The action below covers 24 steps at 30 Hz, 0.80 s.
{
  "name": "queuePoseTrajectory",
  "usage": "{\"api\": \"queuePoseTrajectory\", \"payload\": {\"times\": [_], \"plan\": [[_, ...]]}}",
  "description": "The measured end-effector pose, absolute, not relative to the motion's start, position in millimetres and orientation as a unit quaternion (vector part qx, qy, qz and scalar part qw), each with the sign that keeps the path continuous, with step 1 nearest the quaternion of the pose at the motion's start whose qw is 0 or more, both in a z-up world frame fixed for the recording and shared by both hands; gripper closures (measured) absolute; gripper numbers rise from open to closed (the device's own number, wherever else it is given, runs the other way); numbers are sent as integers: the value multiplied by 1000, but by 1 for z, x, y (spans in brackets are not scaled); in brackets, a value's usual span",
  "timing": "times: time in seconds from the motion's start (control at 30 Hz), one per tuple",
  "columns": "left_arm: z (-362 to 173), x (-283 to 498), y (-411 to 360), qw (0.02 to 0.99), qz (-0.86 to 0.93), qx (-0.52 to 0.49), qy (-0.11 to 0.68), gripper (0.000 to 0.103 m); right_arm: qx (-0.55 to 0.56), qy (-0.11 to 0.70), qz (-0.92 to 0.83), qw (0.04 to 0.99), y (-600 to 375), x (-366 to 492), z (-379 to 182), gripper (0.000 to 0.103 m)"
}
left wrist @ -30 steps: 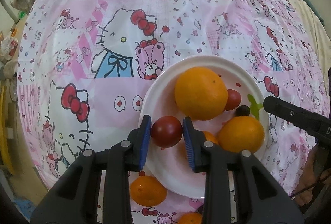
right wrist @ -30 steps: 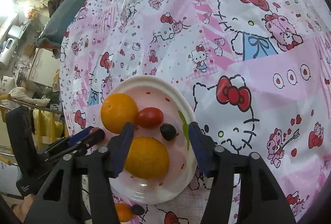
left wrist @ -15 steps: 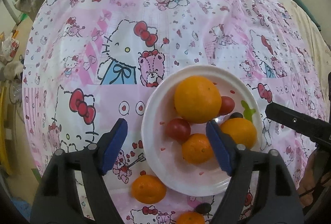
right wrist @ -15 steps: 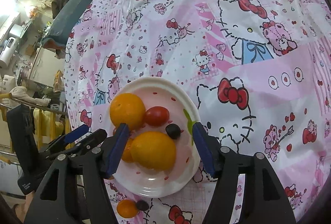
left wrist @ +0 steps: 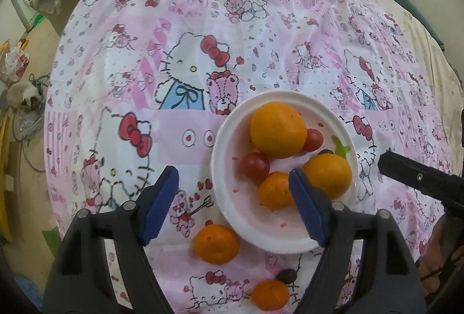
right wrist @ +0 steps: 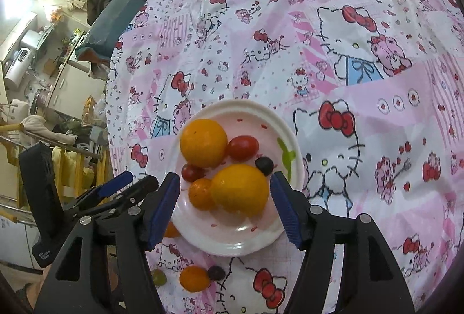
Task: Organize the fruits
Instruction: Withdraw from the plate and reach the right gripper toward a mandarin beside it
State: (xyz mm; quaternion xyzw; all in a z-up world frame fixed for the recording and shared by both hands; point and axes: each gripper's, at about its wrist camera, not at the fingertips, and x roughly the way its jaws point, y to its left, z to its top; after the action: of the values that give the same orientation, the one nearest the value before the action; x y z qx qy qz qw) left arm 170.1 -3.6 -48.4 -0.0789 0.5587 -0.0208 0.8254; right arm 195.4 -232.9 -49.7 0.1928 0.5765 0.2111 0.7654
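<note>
A white plate [left wrist: 232, 215] [right wrist: 232, 238] on the pink cartoon tablecloth holds two big oranges [left wrist: 277, 129] [right wrist: 239, 190], a small mandarin [left wrist: 274, 191], two red tomatoes [left wrist: 254, 165] [right wrist: 242, 147] and a dark grape [right wrist: 264, 165]. My left gripper [left wrist: 233, 202] is open and empty, above the plate's near left side. My right gripper [right wrist: 226, 208] is open and empty, astride the near big orange. Loose on the cloth lie two mandarins [left wrist: 216, 243] [left wrist: 270, 294] and a dark grape [left wrist: 286, 276].
In the right wrist view a green grape [right wrist: 159, 277], a mandarin [right wrist: 194, 278] and a dark grape [right wrist: 216, 272] lie near the table's front edge. The left gripper's body [right wrist: 95, 198] is left of the plate. Room clutter lies beyond the table's left edge.
My left gripper opened, let go of the red tomato onto the plate, and pulled back and up. My right gripper drew back slightly, still open.
</note>
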Motion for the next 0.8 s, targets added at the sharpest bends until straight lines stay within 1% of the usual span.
{"api": "queuePoseTrajectory", "payload": {"times": [0.33,0.8], "plan": [[-30,143,14,843,-10,-62,534,28,186,559,224,777,-229,160,-23,36],[-34,105,33,830,-8,-98,549,28,198,588,209,755,-235,118,-47,36]]}}
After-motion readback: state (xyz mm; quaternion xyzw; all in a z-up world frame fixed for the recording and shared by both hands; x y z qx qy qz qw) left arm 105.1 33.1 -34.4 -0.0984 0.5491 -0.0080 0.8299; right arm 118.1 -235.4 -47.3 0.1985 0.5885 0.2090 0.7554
